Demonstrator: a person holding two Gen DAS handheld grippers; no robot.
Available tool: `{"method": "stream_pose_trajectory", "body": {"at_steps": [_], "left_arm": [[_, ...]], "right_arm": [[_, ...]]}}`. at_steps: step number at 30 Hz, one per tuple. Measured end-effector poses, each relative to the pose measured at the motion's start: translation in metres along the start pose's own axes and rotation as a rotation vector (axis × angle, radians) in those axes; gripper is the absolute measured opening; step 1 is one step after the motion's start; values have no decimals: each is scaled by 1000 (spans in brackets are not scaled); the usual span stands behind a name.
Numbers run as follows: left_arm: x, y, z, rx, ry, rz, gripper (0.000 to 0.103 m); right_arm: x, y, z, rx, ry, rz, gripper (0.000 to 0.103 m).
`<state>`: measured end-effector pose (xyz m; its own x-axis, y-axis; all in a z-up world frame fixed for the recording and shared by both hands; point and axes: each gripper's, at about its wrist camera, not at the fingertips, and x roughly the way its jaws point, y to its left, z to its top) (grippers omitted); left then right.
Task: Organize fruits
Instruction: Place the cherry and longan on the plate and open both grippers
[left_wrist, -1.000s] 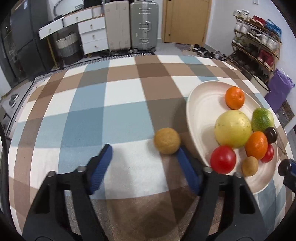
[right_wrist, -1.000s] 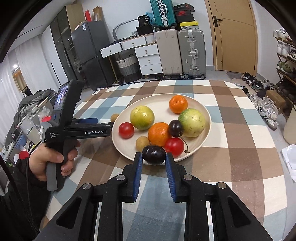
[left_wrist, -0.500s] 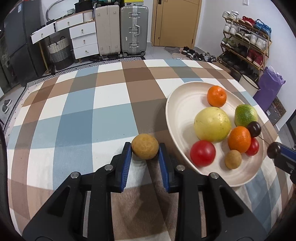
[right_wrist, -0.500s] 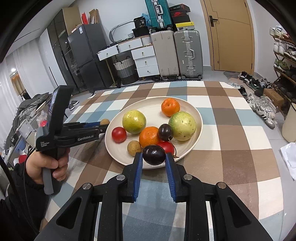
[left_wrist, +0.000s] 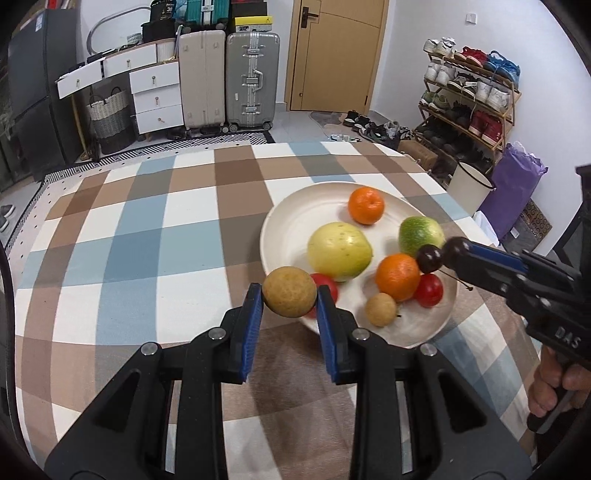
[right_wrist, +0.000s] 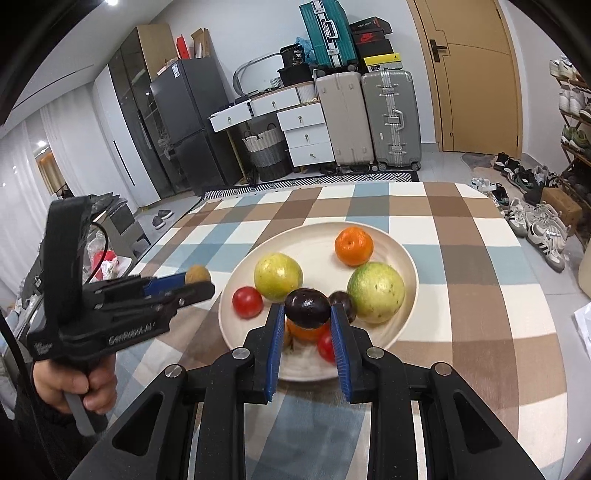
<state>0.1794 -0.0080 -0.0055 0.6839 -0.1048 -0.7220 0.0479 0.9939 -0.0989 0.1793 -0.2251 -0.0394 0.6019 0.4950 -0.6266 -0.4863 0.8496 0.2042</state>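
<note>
Fruits fill a cream plate (left_wrist: 280, 236) that sits right of centre in the left wrist view, on a desk (left_wrist: 147, 236) covered with a blue, brown and white checked cloth. On the plate lie a mandarin (left_wrist: 366, 205) toward the top, a large yellow-green fruit (left_wrist: 340, 251) in the middle, a green fruit (left_wrist: 421, 236) at the right, an orange (left_wrist: 397, 277) below it, a red tomato (left_wrist: 428, 290) beside the orange, a small tan fruit (left_wrist: 381, 309) near the lower rim, and a second tomato (right_wrist: 247, 302) partly hidden in the left wrist view. A dark cherry-like fruit (left_wrist: 428, 258) rests by the orange.

At the lower centre of the left wrist view, the left gripper (left_wrist: 290, 306) has its blue-padded jaws clamped on a round brown fruit (left_wrist: 289, 291), held above the near left rim of the plate. In the right wrist view the same gripper shows at the left edge, gripped by a hand (right_wrist: 74, 384), the brown fruit at its tip just left of the plate.

At the lower centre of the right wrist view, the right gripper (right_wrist: 307, 325) has its jaws clamped on a dark plum (right_wrist: 307, 308), held over the near part of the plate, in front of the orange and the tomato.

Behind the desk stand two suitcases (left_wrist: 229, 77), white drawers (left_wrist: 155, 92) and a wooden door (left_wrist: 332, 55); a shoe rack (left_wrist: 469, 107) fills the upper right.
</note>
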Motion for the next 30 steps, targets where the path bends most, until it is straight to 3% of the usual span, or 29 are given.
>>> {"method": "stream_pose_trajectory", "body": {"at_steps": [15, 20, 23, 25, 27, 29, 30], "left_arm": [[12, -21, 5, 18, 7, -52, 26], [4, -26, 4, 32, -8, -47, 30], [-4, -26, 1, 31, -20, -41, 45], [-13, -25, -2, 27, -45, -34, 70], [-26, -23, -7, 26, -91, -18, 85], [-37, -22, -11, 28, -112, -3, 87], [-41, -21, -14, 27, -120, -5, 89]], "right_arm": [[32, -2, 16, -21, 6, -19, 26], [27, -6, 15, -17, -1, -28, 40], [18, -6, 12, -22, -12, -32, 46], [11, -7, 10, -25, -24, -31, 56], [3, -7, 7, -23, -33, -27, 69], [-7, -8, 3, -14, -57, -15, 88], [-13, -9, 1, -10, -69, -9, 90]]}}
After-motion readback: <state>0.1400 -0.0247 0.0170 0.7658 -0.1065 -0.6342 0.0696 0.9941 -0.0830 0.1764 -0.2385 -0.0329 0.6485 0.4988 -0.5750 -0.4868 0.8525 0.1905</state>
